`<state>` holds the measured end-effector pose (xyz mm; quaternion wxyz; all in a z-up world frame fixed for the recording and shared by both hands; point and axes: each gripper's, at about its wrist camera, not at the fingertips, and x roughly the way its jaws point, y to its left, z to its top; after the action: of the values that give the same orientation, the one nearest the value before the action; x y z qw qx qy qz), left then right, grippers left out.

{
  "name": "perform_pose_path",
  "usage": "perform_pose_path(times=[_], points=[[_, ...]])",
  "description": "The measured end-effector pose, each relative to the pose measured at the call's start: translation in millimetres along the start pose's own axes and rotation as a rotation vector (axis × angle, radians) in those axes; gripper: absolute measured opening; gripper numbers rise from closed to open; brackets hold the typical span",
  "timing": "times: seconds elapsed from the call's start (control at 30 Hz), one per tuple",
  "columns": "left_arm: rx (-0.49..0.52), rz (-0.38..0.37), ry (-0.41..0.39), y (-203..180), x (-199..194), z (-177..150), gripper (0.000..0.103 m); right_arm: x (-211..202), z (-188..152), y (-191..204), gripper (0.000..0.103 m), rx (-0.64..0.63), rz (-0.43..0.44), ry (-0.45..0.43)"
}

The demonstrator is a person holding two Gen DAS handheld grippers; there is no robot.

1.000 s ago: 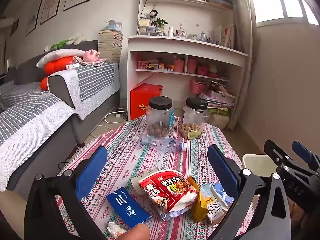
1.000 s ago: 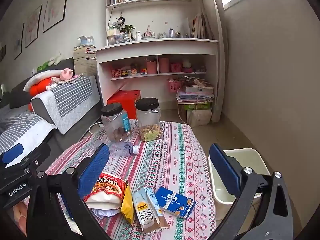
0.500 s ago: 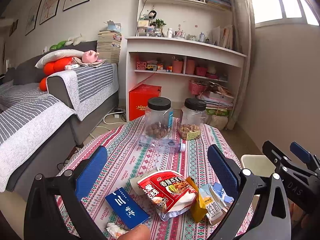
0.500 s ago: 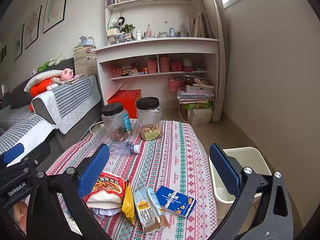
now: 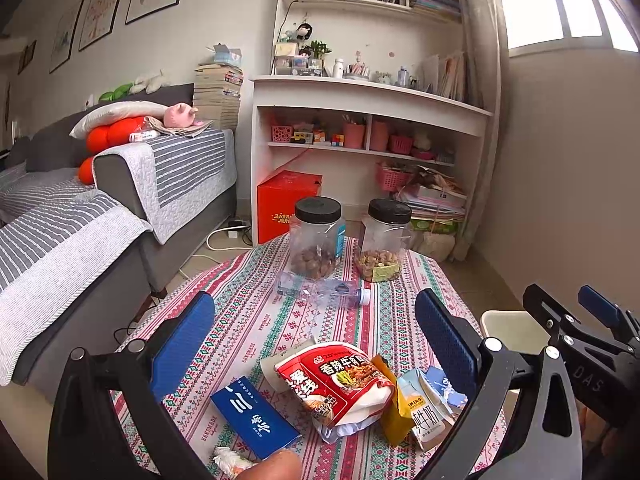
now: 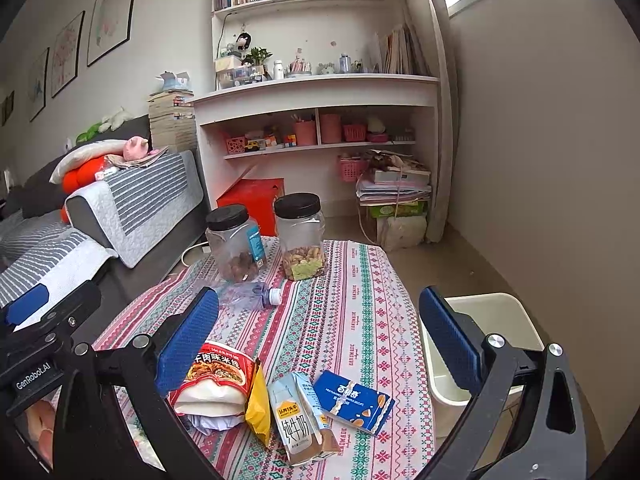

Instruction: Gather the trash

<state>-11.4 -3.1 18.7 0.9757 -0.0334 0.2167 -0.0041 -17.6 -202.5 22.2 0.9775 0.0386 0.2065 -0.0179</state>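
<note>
On the worktop [image 6: 360,304]: 2 jars [image 6: 301,236], 1 crushed bottle [image 6: 248,294], 1 noodle pack [image 5: 340,384], 1 milk carton [image 6: 296,420], 2 blue boxes [image 6: 352,400], 1 yellow wrapper [image 6: 258,404], 1 tissue wad [image 5: 228,456]. Trash is clustered at the near worktop edge, noodle pack left of the carton. Left gripper [image 5: 316,344] and right gripper [image 6: 320,340] both hover above it, jaws wide apart, holding nothing. Bin [image 6: 496,312] sits just off the worktop's right edge; worktop stretch beside it is bare.
</note>
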Motion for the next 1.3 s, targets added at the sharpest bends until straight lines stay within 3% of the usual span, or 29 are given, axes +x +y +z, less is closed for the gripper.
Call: perform_pose_path(times=[1.3], points=[[-0.009, -0.002, 0.004, 7.8, 7.0, -8.9, 0.097, 0.5, -4.8, 6.2, 0.096, 0.003, 0.005, 0.002]])
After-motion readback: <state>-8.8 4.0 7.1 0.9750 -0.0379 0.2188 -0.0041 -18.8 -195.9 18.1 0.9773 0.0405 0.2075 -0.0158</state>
